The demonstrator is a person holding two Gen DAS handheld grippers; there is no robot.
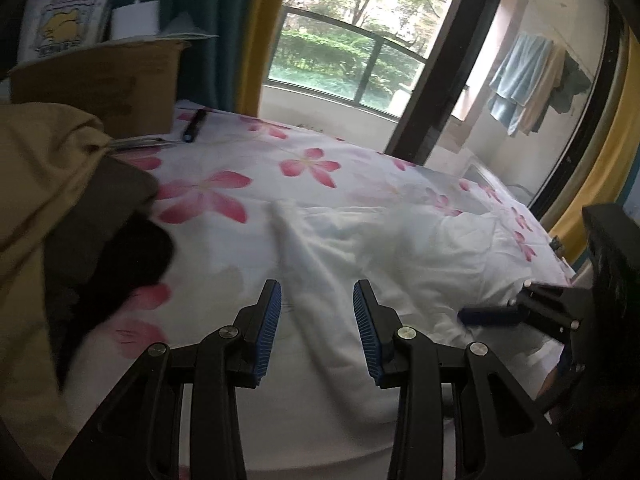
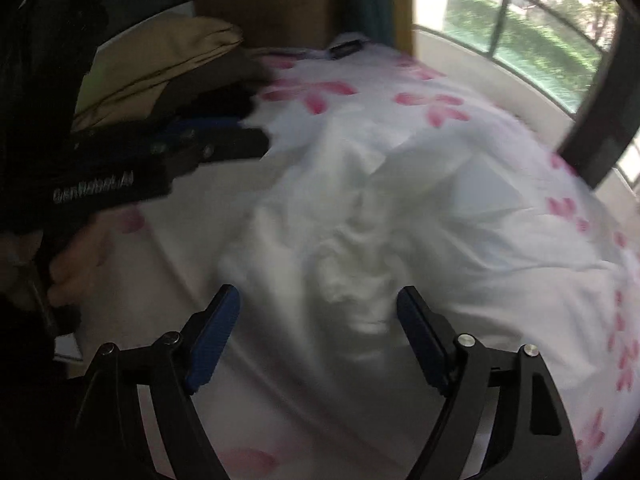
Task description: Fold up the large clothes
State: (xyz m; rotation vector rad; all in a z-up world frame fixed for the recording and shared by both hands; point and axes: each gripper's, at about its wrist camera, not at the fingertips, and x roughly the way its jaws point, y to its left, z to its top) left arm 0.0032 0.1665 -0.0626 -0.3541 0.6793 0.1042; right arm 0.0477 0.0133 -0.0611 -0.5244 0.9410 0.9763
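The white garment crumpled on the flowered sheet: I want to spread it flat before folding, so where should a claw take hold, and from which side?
Judging by its pose, take the white garment at the raised, bunched ridge ahead of the open right claw. Come from above, pads on either side of the fold, because it stands proud of the flowered sheet. Flat areas offer little to pinch.

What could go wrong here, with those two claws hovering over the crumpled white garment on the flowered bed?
The white garment is bunched and blends into the flowered sheet, so the open right gripper might pinch the sheet along with it. The left gripper, also open and holding nothing, sits close to the pile of clothes and could snag or topple it. The pen near the cardboard box could be dragged off if the sheet gets pulled.
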